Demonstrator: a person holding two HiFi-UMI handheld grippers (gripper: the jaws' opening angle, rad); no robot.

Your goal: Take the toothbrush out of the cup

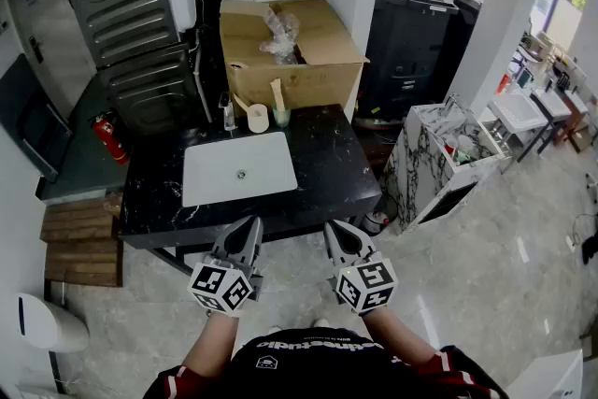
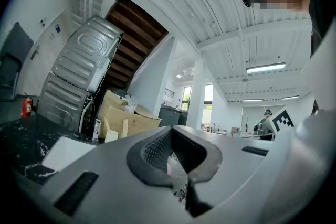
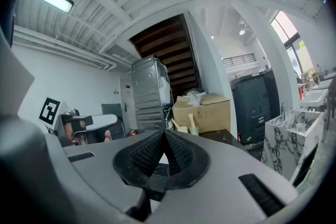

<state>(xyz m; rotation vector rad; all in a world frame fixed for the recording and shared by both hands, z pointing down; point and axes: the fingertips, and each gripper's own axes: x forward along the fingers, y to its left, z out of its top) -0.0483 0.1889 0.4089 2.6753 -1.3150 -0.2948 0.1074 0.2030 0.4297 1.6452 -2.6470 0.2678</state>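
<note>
At the back of the black marble counter stand a cream cup with a slanted toothbrush and a green cup with an upright wooden toothbrush. Both cups are small and far off in the left gripper view and in the right gripper view. My left gripper and right gripper hover side by side in front of the counter's near edge, well short of the cups. Both are shut with nothing between the pads.
A white sink basin is set in the counter, with a small bottle behind it. An open cardboard box stands behind the cups. A metal appliance, a fire extinguisher and wooden pallets are left; a marble cabinet is right.
</note>
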